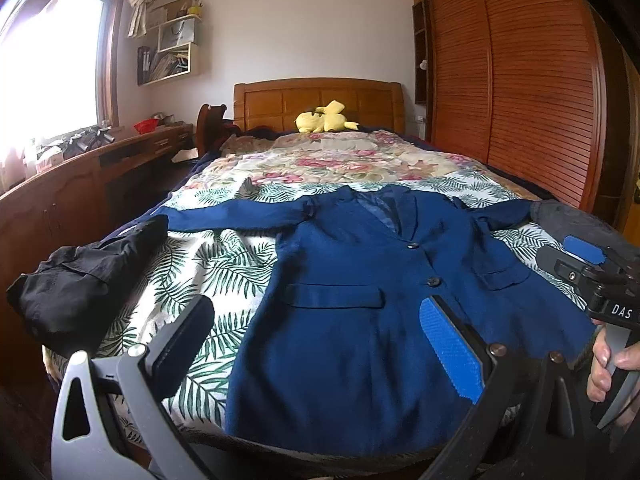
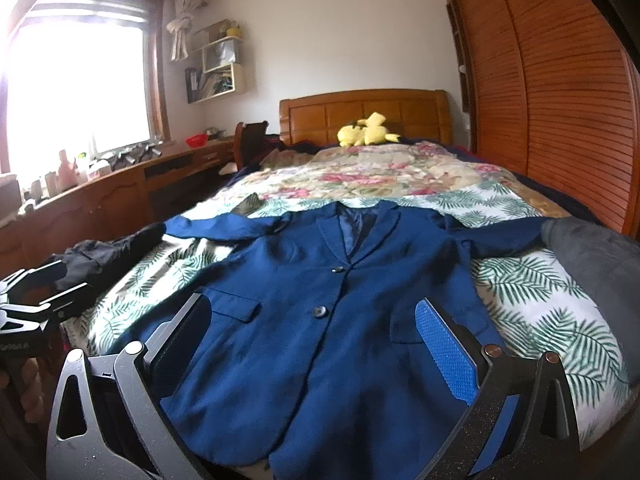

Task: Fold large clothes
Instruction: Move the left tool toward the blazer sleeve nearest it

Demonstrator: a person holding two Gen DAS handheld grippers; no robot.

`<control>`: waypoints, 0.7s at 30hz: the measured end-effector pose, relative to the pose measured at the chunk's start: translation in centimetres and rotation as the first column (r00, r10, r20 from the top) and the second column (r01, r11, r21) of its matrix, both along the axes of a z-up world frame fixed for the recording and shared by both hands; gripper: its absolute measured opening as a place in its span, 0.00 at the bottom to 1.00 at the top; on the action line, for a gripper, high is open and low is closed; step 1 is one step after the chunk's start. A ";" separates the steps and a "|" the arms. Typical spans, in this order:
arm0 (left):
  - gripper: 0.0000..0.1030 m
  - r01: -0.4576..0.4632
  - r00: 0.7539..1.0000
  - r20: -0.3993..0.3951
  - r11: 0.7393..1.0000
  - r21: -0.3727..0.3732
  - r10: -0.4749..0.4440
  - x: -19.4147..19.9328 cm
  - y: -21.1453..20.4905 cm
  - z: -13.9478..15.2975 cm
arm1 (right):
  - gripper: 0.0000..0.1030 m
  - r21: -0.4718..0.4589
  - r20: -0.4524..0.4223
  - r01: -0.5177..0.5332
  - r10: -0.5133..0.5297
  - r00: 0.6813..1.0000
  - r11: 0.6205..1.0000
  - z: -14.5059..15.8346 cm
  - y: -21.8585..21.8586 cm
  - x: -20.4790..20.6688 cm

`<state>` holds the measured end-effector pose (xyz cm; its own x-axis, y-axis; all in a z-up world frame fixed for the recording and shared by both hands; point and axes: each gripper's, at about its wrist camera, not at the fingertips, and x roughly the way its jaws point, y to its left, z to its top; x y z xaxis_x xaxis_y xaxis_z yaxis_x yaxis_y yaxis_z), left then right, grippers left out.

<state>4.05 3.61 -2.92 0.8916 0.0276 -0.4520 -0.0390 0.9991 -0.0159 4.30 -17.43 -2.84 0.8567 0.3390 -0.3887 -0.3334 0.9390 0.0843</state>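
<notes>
Across the foot of the bed [image 1: 224, 264], well short of the headboard [image 2: 362, 114], a blue jacket [image 1: 352, 320] lies flat, buttoned, sleeves outstretched; both grippers, left [image 1: 316, 344] and right [image 2: 316, 356], hover with fingers apart, best pinching each sleeve cuff first.

You see a bright window [image 2: 76, 84] on the left, a wooden headboard [image 2: 364, 114] at a white wall [image 1: 304, 20], and 1 slatted wardrobe [image 1: 520, 80] on the right.
</notes>
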 end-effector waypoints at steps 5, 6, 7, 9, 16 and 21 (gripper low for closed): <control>1.00 -0.013 1.000 -0.015 1.000 -0.009 0.013 1.4 1.4 -0.4 | 1.00 -0.022 -0.003 -0.026 0.026 1.000 0.999 -0.6 1.7 2.2; 1.00 -0.017 1.000 -0.019 1.000 0.003 0.017 1.6 1.5 -0.5 | 1.00 -0.024 -0.004 -0.031 0.031 0.999 0.999 -0.7 2.0 2.7; 1.00 -0.022 1.000 -0.015 1.000 0.008 0.022 1.9 1.7 -0.6 | 1.00 -0.026 -0.007 -0.040 0.039 0.999 0.999 -0.8 2.3 3.3; 1.00 -0.034 0.999 -0.022 0.999 0.030 0.035 2.5 2.0 -0.8 | 1.00 -0.029 -0.007 -0.054 0.054 0.999 0.998 -1.0 2.8 4.2; 1.00 -0.054 0.994 -0.086 0.995 0.079 0.061 4.5 2.6 -1.5 | 1.00 -0.065 0.033 -0.134 0.136 0.990 0.989 -1.1 5.1 8.4; 1.00 -0.079 0.992 -0.092 0.996 0.045 0.083 6.0 3.3 -1.9 | 1.00 -0.055 0.026 -0.187 0.188 0.982 0.981 -1.1 6.5 11.9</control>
